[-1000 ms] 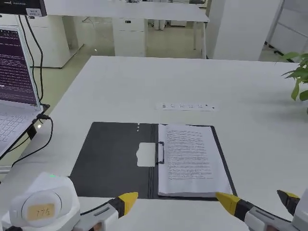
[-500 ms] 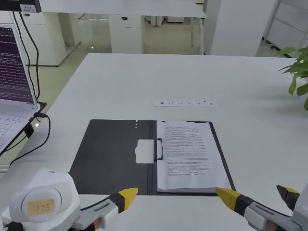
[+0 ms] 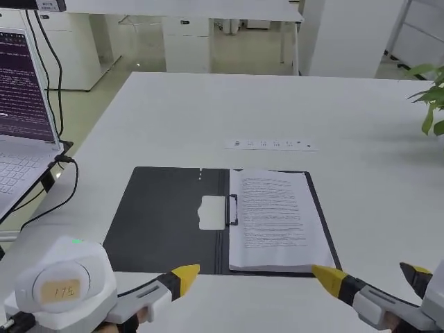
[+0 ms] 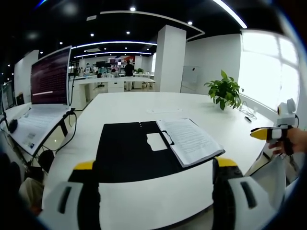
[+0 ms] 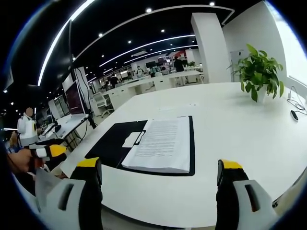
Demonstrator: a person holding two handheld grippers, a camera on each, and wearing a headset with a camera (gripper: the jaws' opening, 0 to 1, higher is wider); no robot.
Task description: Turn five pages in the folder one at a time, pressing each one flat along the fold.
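Note:
A black folder lies open on the white table, with a stack of printed pages clipped on its right half and a white label by the clip. The same folder and pages lie ahead in the left gripper view, and the folder with its pages in the right gripper view. My left gripper is open, hovering at the table's near edge before the folder's left half. My right gripper is open too, near the front right corner. Neither touches the folder.
An open laptop with cables stands at the left edge of the table. A white power strip lies beyond the folder. A potted plant stands at the right. More desks and a pillar lie farther back.
The head view has shifted slightly, so the folder sits a little higher in the picture. Both grippers stay open at the table's near edge.

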